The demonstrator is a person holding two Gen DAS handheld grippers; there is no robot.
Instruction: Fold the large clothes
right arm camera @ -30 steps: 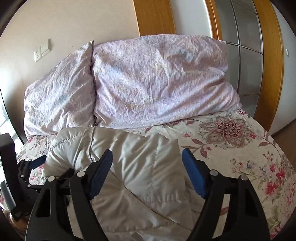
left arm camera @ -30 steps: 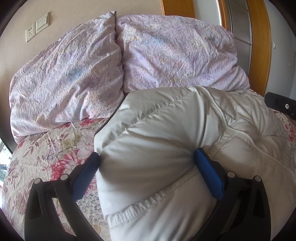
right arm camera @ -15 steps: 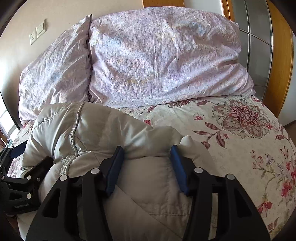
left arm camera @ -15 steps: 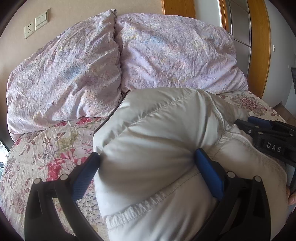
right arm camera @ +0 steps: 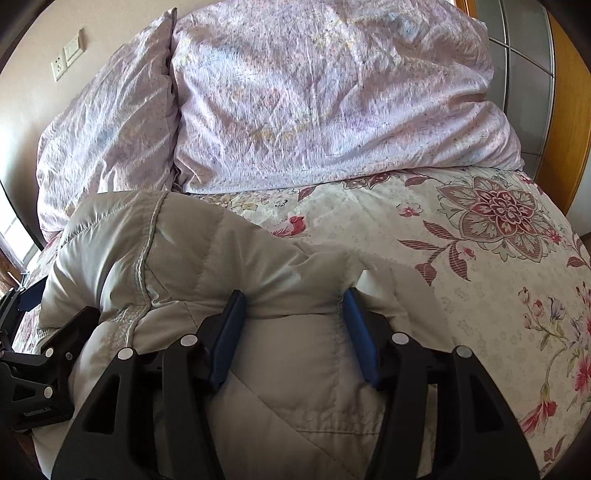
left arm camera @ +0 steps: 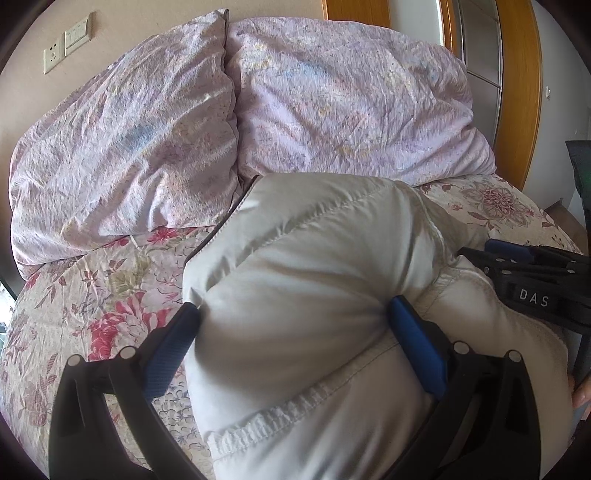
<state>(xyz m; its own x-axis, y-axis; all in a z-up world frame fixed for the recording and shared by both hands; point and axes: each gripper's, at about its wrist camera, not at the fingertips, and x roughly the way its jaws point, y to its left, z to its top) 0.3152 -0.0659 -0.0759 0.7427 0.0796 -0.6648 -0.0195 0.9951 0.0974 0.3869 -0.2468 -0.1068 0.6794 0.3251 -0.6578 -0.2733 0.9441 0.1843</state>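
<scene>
On the flowery bed (right arm camera: 480, 258), I see my left gripper (left arm camera: 291, 314) squeezing a fat puffy jacket (left arm camera: 314, 266) bunch. My right gripper (right arm camera: 293, 299) pinches a narrower fold.

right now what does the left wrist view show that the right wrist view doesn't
Only the left wrist view shows the left hand-held gripper clamped on a wide bulge of the puffy off-white quilted jacket, and the "DAS" label on the other tool.

Only the right wrist view shows the right hand-held gripper pinching a narrower jacket fold, plus the large maroon medallion print up close.

Both show the two lilac crumpled pillows, the floral bedspread and the wall switch plate.
</scene>
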